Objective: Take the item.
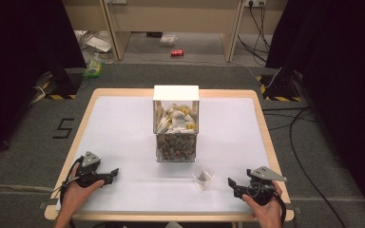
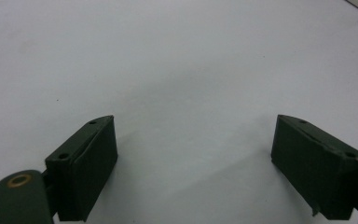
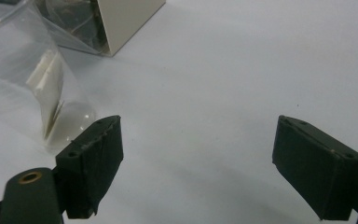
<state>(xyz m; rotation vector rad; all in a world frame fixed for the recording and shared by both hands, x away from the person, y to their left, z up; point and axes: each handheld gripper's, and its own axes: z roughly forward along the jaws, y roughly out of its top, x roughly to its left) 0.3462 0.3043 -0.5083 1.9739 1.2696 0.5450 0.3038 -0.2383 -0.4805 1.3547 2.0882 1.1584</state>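
- the clear plastic cup (image 1: pixel 204 179) stands upright on the white table (image 1: pixel 123 137), with a small folded white packet (image 3: pixel 48 88) leaning inside it; it sits at about six o'clock from the clear box (image 1: pixel 176 124), near it but not touching.
- in my right gripper view the cup is at ten o'clock, just beyond my left jaw and apart from it.
- my right gripper (image 1: pixel 231 183) rests near the table's front edge, at three o'clock from the cup, jaws spread wide and holding nothing.
- my left gripper (image 1: pixel 113 174) is well apart, at nine o'clock from the cup, jaws also wide and empty (bare table between them).
- the box holds a heap of sachets, pale ones above, darker ones below.
- i judge the cup is what i go for: swing the right gripper toward it, keep the jaws wide until they straddle the wall, then close gently (thin plastic could buckle or tip).
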